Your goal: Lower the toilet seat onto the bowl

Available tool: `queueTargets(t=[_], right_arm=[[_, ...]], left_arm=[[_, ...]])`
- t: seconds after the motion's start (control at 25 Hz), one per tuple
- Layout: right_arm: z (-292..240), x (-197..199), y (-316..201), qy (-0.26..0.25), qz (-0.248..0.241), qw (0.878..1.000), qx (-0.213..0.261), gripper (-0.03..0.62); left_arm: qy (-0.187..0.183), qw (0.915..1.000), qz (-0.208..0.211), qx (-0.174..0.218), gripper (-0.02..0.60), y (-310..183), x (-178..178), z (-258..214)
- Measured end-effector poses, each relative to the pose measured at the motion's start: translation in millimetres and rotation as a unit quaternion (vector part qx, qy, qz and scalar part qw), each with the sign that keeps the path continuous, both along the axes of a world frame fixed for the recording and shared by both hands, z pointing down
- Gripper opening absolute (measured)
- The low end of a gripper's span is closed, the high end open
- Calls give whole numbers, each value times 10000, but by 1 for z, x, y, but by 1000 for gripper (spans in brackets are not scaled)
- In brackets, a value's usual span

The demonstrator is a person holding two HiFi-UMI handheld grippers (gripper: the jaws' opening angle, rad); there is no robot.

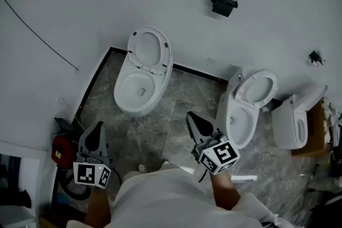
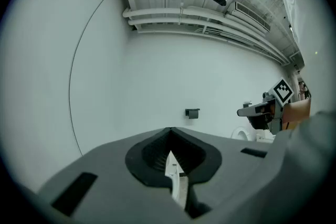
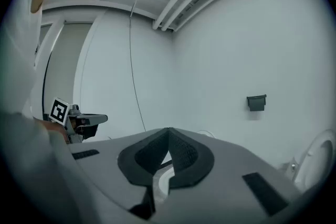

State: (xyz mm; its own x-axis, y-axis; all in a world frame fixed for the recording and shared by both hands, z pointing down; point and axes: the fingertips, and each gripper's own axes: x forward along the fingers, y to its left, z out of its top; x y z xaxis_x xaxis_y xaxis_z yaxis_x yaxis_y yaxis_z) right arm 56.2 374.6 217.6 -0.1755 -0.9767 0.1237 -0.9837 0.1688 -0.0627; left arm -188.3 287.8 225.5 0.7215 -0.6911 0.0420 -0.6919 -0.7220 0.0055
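The left gripper (image 1: 97, 131) and right gripper (image 1: 195, 120) have their fingers closed on nothing (both roughly level). Grey floor (image 1: 160, 133) separates them from the bowl (image 1: 127, 97). The toilet seat (image 1: 148, 49) is upright.

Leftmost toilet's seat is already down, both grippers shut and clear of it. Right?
No. The leftmost toilet's seat is up, leaning back above the open bowl; the head view shows it. The left gripper and right gripper are shut and clear of it.
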Motion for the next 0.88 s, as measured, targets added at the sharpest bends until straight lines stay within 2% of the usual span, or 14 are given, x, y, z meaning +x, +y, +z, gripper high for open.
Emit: queueTargets(t=[0.36, 0.64, 0.68, 0.72, 0.8, 0.88], right_arm=[[3, -11, -2, -4, -115, 9999, -41, -2], [8, -35, -1, -166, -883, 9959, -90, -2], [10, -36, -1, -137, -969, 9951, -146, 53], [10, -35, -3, -91, -1020, 9946, -193, 170], [9, -24, -7, 138, -908, 9956, -209, 214], [6, -7, -11, 491, -681, 9964, -150, 310]], left_arm=[[6, 10000, -41, -59, 6, 0, -8, 3], [22, 10000, -52, -77, 6, 2, -6, 5], [26, 10000, -56, -76, 6, 2, -5, 5], [29, 9999, -64, -76, 6, 2, -5, 5], [28, 9999, -93, -79, 6, 2, -4, 5], [18, 9999, -136, -88, 6, 2, -5, 6]])
